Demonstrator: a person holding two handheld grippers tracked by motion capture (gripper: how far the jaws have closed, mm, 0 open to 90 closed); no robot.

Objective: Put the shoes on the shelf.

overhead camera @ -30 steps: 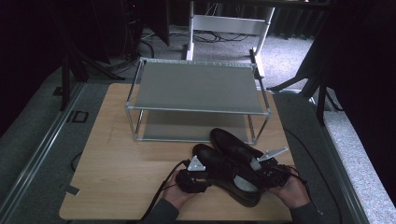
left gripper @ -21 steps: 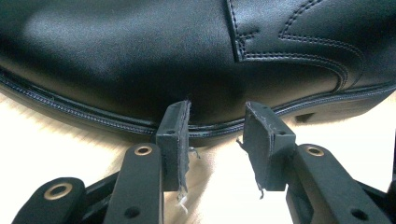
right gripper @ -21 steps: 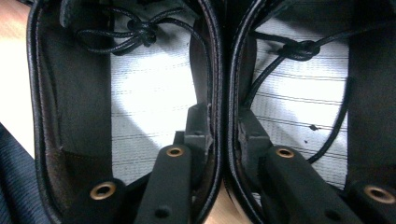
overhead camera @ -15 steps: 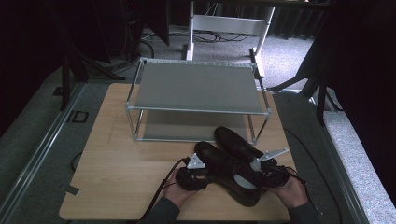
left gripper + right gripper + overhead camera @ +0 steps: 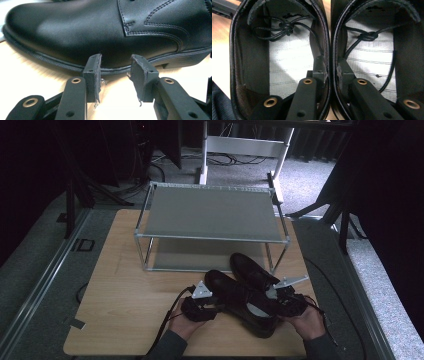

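Observation:
Two black leather lace-up shoes lie side by side on the wooden table (image 5: 125,285), toes pointing toward the rack. In the high view the nearer shoe (image 5: 232,292) sits left of the farther shoe (image 5: 252,267). My right gripper (image 5: 277,304) is at their heels. In the right gripper view one jaw reaches inside each shoe, and the gripper (image 5: 330,68) is shut on the two touching inner walls, between the left shoe (image 5: 284,62) and the right shoe (image 5: 372,65). My left gripper (image 5: 116,66) is open, its tips just short of the near shoe's (image 5: 100,32) sole edge.
A two-shelf metal shoe rack (image 5: 212,212) stands at the back of the table, close beyond the shoe toes. Bare wood lies left of the shoes. Grey carpet and dark stands surround the table.
Both shoes and the two hands have edged slightly toward the rack. The grippers' states look the same.

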